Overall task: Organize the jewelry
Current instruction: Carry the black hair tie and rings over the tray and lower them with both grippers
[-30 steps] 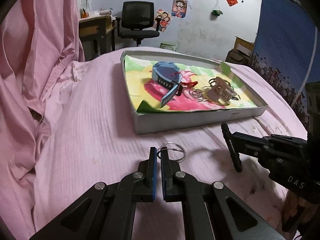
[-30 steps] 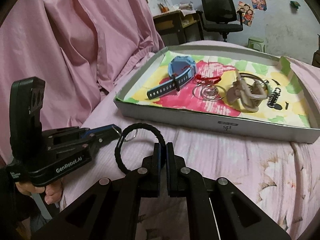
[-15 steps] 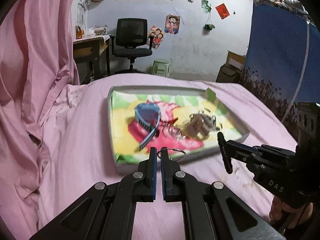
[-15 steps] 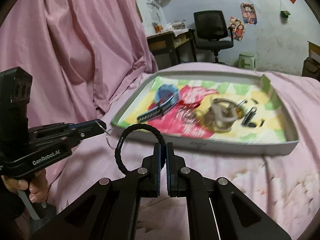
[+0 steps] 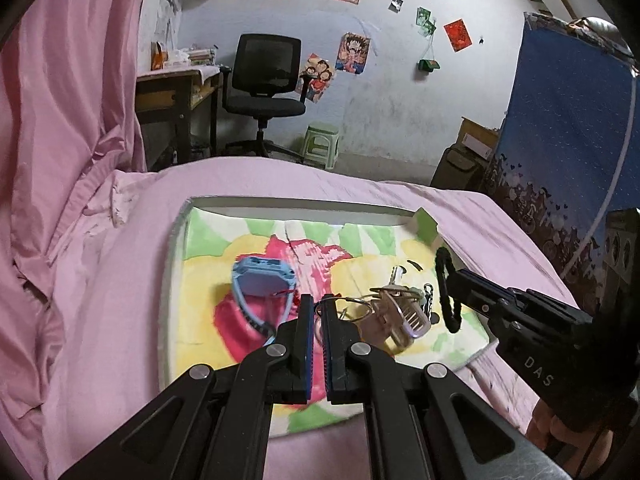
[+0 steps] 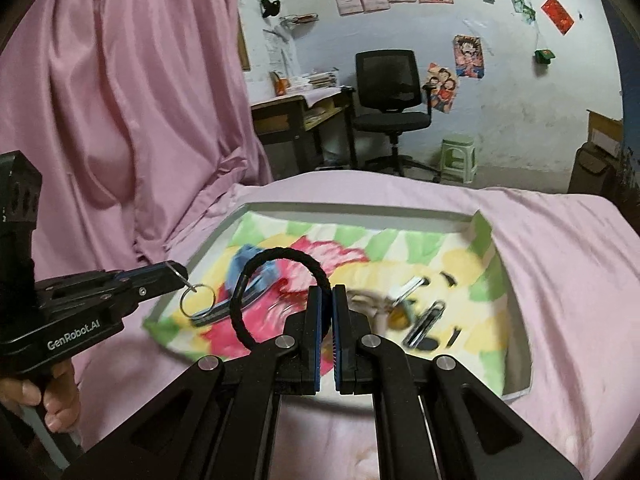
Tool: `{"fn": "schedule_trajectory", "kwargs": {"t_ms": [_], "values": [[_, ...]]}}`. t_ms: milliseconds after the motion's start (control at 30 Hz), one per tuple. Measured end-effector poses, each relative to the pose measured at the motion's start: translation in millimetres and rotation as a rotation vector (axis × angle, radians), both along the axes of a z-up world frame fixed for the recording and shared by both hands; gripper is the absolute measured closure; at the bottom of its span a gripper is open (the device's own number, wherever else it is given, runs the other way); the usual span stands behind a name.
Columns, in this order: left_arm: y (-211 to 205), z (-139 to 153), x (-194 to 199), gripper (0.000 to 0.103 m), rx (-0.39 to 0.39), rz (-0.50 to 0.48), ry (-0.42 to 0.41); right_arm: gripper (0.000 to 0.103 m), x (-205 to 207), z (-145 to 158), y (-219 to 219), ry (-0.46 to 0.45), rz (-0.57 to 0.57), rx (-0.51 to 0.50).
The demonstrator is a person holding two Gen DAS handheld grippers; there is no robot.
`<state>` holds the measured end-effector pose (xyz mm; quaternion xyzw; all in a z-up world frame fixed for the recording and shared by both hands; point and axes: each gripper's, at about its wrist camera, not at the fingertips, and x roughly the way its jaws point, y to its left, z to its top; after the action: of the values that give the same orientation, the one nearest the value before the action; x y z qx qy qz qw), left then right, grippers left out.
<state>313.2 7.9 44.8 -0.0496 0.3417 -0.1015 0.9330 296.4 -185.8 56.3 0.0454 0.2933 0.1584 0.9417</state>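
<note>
My left gripper is shut on a thin metal ring and holds it above the tray; the ring also hangs from its tip in the right wrist view. My right gripper is shut on a black braided hair tie, also held above the tray; it shows at the right in the left wrist view. The shallow white tray has a colourful liner and holds a blue watch, a beige hair claw, metal rings and dark hair clips.
The tray lies on a pink bed sheet. A pink curtain hangs at the left. Beyond the bed are a desk, a black office chair, a green stool and a blue cloth at the right.
Both grippers have risen and moved forward over the tray, carrying the ring and the hair tie. The tray now lies lower in both views. Both jaws stay shut.
</note>
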Motion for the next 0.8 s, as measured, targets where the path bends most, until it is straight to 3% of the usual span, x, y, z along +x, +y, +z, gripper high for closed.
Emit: {"fn": "schedule_trajectory", "kwargs": {"t_ms": [433, 800], "values": [[-19.1, -23.0, 30.4, 0.099, 0.023, 0.070, -0.010, 0.099, 32.0, -22.0, -15.3, -0.001, -0.125, -0.012], [-22.9, -29.3, 36.6, 0.099, 0.035, 0.096, -0.015, 0.099, 41.2, -33.5, -19.7, 0.013, -0.149, -0.004]]}}
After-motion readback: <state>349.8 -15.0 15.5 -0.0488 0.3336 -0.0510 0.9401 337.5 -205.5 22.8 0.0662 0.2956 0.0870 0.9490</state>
